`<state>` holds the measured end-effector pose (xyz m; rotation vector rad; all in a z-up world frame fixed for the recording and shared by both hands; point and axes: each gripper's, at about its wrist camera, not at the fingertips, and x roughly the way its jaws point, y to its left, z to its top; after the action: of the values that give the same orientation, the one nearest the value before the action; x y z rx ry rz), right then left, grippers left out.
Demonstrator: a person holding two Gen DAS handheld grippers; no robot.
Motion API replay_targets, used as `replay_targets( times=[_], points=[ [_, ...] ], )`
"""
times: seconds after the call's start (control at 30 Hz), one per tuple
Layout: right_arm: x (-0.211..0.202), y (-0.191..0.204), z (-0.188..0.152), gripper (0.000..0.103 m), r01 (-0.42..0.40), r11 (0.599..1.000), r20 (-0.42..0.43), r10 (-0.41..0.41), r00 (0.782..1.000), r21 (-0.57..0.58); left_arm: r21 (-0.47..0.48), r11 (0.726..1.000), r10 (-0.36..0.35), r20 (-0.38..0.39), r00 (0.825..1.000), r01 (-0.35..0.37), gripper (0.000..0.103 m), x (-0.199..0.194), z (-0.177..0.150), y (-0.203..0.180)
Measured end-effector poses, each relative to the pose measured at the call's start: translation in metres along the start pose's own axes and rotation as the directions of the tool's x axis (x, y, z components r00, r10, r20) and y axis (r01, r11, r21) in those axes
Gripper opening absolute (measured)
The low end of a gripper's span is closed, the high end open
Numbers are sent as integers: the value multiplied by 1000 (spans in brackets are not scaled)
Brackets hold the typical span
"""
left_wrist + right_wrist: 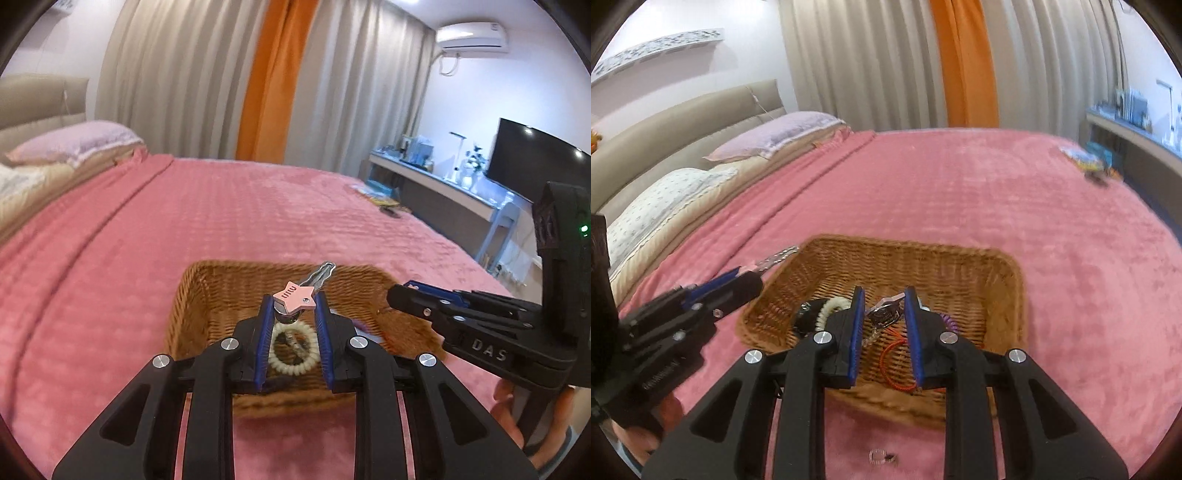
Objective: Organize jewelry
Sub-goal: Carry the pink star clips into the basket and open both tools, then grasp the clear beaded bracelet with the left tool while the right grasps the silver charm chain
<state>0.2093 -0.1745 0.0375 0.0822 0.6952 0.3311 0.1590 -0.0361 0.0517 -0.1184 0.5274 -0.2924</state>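
My left gripper (291, 302) is shut on a hair clip with a pink star (295, 295); its silver prong sticks out past the fingertips. It hangs above a wicker basket (207, 291) on the pink bedspread. A white coil hair tie (291, 363) lies in the basket below. My right gripper (884, 297) is shut on a small silver metal piece (884, 313) above the same basket (990, 280). Inside it lie a white coil tie (831, 308), a black piece (807, 315), an orange coil tie (892, 365) and a purple coil (947, 322). Each view shows the other gripper, right (399, 295) and left (746, 277), beside the basket.
The pink bedspread (997, 192) runs wide around the basket. A small clear item (879, 456) lies on it near the front edge. Some colourful things (1087, 162) sit at the bed's far right corner. Pillows (775, 140) are at the left, with a desk and television (532, 166) at the right.
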Motion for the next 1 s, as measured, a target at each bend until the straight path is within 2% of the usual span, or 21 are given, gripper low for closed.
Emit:
replay_targets(
  times=[0.1, 0.23, 0.43, 0.53, 0.67, 0.8, 1.0],
  points=[
    [30, -8, -6, 19, -29, 999, -60, 32, 998, 43, -15, 1000, -2, -31, 1000, 2, 21, 22, -14, 5],
    [55, -14, -13, 19, -21, 998, -107, 27, 994, 57, 12, 1000, 22, -61, 998, -22, 21, 36, -26, 11],
    [69, -18, -20, 19, -39, 997, -128, 48, 991, 74, 4, 1000, 17, -58, 998, -17, 21, 39, -26, 17],
    [67, -23, -21, 22, -68, 993, -127, 81, 989, 98, 1, 1000, 20, -56, 998, -19, 22, 39, -26, 18],
    [52, -28, -23, 52, -65, 991, -93, 76, 993, 120, -6, 1000, 12, -46, 999, -12, 29, 35, -25, 19],
    [37, -29, -24, 52, -59, 991, -62, 67, 996, 117, -7, 1000, 4, -29, 1000, -5, 39, 27, -27, 17],
    [7, -18, -26, 52, -66, 994, -19, 68, 998, 89, 1, 1000, -15, 1, 1000, 15, 41, 7, -26, 9]
  ],
)
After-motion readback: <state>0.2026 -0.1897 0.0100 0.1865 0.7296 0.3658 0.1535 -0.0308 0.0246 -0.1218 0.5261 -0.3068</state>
